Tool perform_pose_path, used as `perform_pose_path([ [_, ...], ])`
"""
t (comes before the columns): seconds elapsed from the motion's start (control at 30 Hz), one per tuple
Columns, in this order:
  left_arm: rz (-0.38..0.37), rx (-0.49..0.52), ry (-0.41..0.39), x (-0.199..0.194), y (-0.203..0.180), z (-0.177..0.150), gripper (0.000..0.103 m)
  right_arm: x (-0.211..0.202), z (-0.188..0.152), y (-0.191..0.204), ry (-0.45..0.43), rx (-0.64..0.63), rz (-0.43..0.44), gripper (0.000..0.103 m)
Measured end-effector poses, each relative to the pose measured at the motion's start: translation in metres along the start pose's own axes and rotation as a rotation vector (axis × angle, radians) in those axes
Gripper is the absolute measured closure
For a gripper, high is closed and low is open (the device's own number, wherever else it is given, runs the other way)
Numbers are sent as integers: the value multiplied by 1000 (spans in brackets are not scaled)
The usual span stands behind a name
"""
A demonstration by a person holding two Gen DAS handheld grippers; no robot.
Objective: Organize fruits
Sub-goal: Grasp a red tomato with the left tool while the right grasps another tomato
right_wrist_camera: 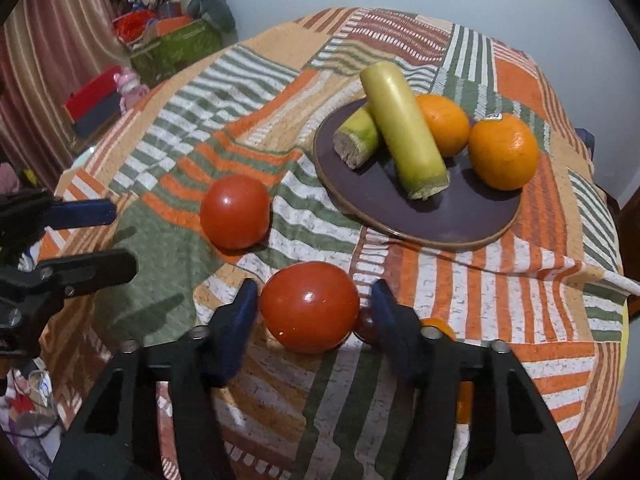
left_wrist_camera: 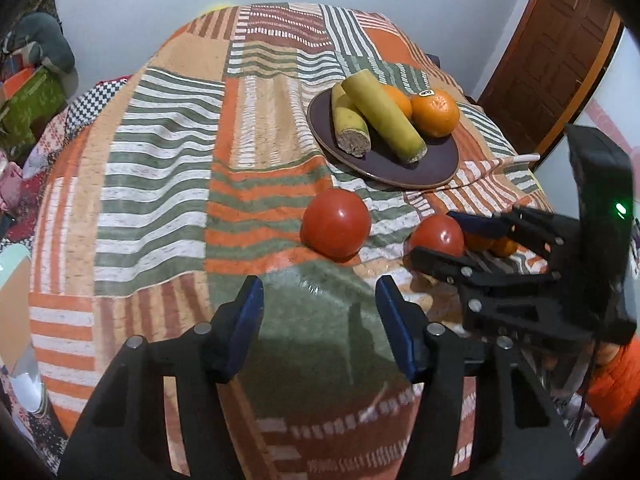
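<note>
A dark plate (left_wrist_camera: 436, 164) (right_wrist_camera: 472, 216) holds two yellow-green cane pieces (left_wrist_camera: 382, 114) (right_wrist_camera: 404, 128) and two oranges (left_wrist_camera: 436, 110) (right_wrist_camera: 503, 152). One red tomato (left_wrist_camera: 335, 224) (right_wrist_camera: 235, 211) lies on the patterned cloth before the plate. A second tomato (left_wrist_camera: 437, 235) (right_wrist_camera: 309, 306) sits between the open fingers of my right gripper (right_wrist_camera: 314, 300) (left_wrist_camera: 442, 236), with small gaps either side. My left gripper (left_wrist_camera: 319, 292) (right_wrist_camera: 104, 236) is open and empty, low over the cloth, short of the first tomato.
Small orange fruits (left_wrist_camera: 492, 242) (right_wrist_camera: 438, 326) and a small dark red one (right_wrist_camera: 366, 326) lie behind the right gripper's fingers. The cloth (left_wrist_camera: 168, 184) drapes over the table's edges. Boxes and clutter (right_wrist_camera: 176, 46) stand at far left; a door (left_wrist_camera: 560, 52) at right.
</note>
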State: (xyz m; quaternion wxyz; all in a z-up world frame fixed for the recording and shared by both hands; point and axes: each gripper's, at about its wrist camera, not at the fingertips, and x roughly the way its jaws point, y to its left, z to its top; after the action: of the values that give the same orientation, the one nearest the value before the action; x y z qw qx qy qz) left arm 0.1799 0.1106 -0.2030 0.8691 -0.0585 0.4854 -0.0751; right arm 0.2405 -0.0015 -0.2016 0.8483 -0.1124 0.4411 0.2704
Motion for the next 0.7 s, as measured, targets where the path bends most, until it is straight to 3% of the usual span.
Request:
perform_pose_path([
  [0.17,8,8,2,17,-7,14,45,-6,2,-6,-11,26,37,58],
  [0.57,28,3,22,54,-11,35,45,-27,5,-33,-78,75,24,57],
  [0.7,22,-7,29,62,-12,36,51,-31,4,-46,-83,108,32,57],
])
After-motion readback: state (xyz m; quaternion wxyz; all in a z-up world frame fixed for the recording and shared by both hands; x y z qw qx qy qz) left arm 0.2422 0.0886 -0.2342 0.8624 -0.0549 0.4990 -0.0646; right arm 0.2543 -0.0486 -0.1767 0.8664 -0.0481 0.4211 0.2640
